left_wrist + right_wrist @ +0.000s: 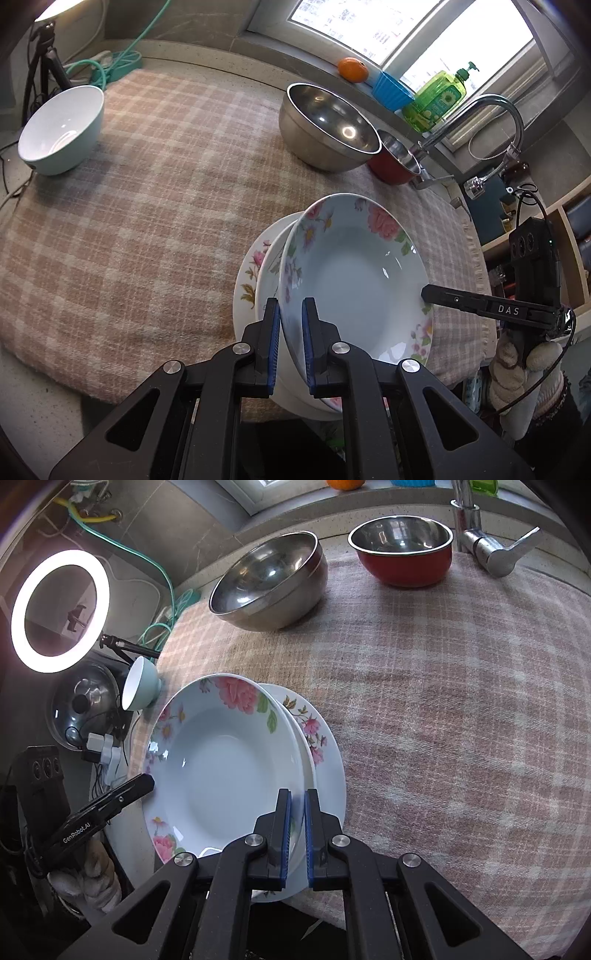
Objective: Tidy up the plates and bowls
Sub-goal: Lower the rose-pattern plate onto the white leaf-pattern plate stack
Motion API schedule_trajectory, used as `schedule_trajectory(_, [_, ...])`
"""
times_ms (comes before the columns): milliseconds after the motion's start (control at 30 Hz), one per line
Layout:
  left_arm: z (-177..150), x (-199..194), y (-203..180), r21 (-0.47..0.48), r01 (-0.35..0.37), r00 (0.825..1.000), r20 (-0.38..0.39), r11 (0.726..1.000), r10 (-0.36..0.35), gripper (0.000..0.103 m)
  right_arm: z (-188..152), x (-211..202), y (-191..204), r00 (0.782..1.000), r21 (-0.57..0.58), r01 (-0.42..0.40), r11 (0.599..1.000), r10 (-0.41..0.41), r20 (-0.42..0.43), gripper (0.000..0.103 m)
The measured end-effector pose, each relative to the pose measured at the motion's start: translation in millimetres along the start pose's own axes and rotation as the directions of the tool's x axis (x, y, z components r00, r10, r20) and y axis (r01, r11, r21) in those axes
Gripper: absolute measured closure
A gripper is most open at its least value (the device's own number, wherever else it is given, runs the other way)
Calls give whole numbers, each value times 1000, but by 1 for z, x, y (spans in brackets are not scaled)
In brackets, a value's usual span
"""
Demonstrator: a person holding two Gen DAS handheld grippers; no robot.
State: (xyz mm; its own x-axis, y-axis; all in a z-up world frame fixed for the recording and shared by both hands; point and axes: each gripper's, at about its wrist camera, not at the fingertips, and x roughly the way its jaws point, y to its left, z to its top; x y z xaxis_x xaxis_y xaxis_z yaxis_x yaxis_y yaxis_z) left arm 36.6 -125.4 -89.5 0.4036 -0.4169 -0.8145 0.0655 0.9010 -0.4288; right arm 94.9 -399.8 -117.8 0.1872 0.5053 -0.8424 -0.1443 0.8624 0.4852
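Observation:
A deep floral plate [354, 273] [221, 771] is held tilted above a flatter floral plate [251, 273] [321, 760] on the checked cloth. My left gripper [291, 314] is shut on the deep plate's near rim. My right gripper [297, 805] is shut on its opposite rim; its finger shows in the left wrist view [458, 299]. A large steel bowl [328, 129] [269, 583], a red bowl [397, 162] [404, 550] and a mint bowl [62, 129] [140, 683] stand apart on the cloth.
The checked cloth [147, 221] [461, 701] covers the counter. A tap [480, 122] [491, 550], a green soap bottle [439, 96], a blue cup [391, 90] and an orange [352, 69] are at the back. A ring light [59, 611] and cables stand at the left.

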Motion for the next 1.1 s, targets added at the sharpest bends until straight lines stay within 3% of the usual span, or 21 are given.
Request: schedule_trajectory(1100, [-3, 15, 2, 24, -25, 999, -39, 999, 26, 93, 0, 12, 4, 997, -18, 67, 998, -68, -44, 96])
